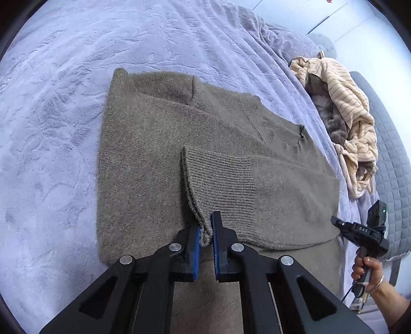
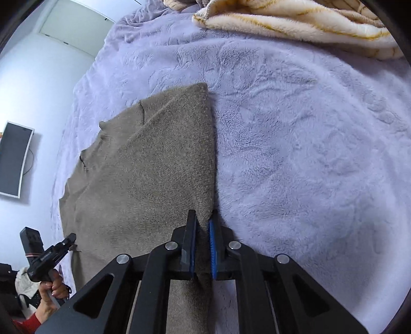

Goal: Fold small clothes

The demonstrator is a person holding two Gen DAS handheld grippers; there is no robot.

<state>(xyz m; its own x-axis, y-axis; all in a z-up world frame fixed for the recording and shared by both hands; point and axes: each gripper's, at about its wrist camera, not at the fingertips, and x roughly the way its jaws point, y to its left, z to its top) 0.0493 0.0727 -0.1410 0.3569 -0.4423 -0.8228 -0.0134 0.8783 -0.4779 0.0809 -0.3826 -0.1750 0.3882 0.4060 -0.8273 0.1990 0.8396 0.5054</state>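
A grey-brown knit sweater (image 1: 143, 164) lies flat on a lilac fleece blanket (image 1: 64, 90). One sleeve is folded across its body, ribbed cuff (image 1: 218, 179) on top. My left gripper (image 1: 205, 231) is shut on the cuff's near corner. In the right wrist view the sweater (image 2: 143, 179) lies left of centre, and my right gripper (image 2: 203, 231) is shut on its right side edge, which is pinched between the blue pads. The right gripper also shows in the left wrist view (image 1: 359, 231), and the left one in the right wrist view (image 2: 51, 251).
A heap of cream striped and grey clothes (image 1: 344, 113) lies at the blanket's far right, beside a grey quilted cover (image 1: 395, 164). The cream fleece (image 2: 295, 23) shows at the top of the right wrist view. A wall screen (image 2: 15, 159) hangs at left.
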